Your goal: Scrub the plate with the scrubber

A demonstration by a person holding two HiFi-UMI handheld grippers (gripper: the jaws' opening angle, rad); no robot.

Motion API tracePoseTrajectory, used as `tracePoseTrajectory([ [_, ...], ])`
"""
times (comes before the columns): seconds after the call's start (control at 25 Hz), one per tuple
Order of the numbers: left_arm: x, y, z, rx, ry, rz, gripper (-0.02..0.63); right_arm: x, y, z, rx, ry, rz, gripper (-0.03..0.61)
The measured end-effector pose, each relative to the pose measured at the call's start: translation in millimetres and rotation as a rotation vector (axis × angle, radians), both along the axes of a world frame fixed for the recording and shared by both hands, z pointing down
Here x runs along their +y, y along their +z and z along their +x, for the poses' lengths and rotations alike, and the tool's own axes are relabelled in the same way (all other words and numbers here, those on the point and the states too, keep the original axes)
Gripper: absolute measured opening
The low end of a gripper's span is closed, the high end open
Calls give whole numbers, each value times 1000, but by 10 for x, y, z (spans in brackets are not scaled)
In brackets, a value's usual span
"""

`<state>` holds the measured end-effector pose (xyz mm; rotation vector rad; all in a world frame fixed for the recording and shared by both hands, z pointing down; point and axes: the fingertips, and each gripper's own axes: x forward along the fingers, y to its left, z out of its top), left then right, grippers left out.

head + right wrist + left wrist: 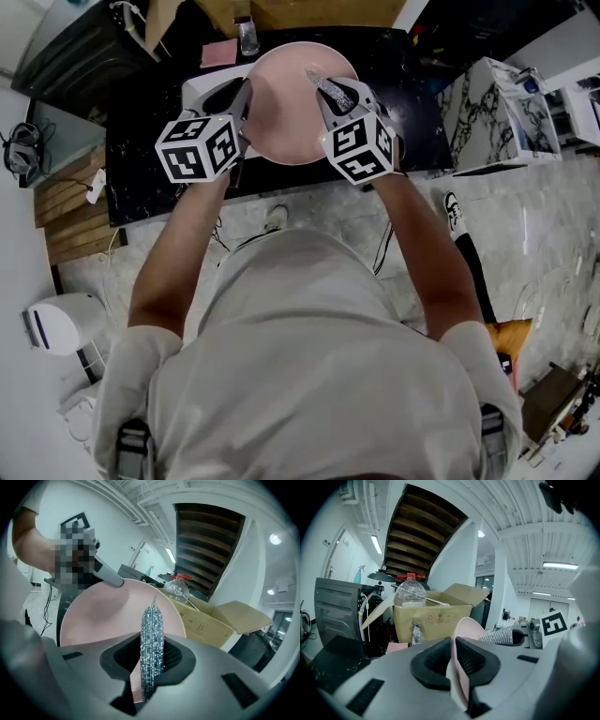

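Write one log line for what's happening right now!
left gripper: shut on plate rim | right gripper: shut on scrubber, by plate

The pink plate [286,108] sits over the black counter [150,164]. The left gripper [244,94] clamps the plate's left rim. The right gripper [326,86], at the plate's right side, holds the silvery scrubber [323,82] over the plate's upper right face.

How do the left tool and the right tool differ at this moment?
The left tool is shut on the rim of the pink plate; the right tool is shut on the silvery scrubber. The left tool sits at the plate's left edge; the right tool holds its scrubber over the plate's right side. Both are shut, at the same plate.
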<state>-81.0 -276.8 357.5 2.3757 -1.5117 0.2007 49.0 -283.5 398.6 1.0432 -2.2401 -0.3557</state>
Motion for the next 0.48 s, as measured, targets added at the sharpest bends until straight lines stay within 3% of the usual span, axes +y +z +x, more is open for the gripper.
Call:
tracePoseTrajectory([
  [0.48, -27, 11, -22, -1, -17, 3, 31, 699, 419, -451, 44, -208, -120, 78],
])
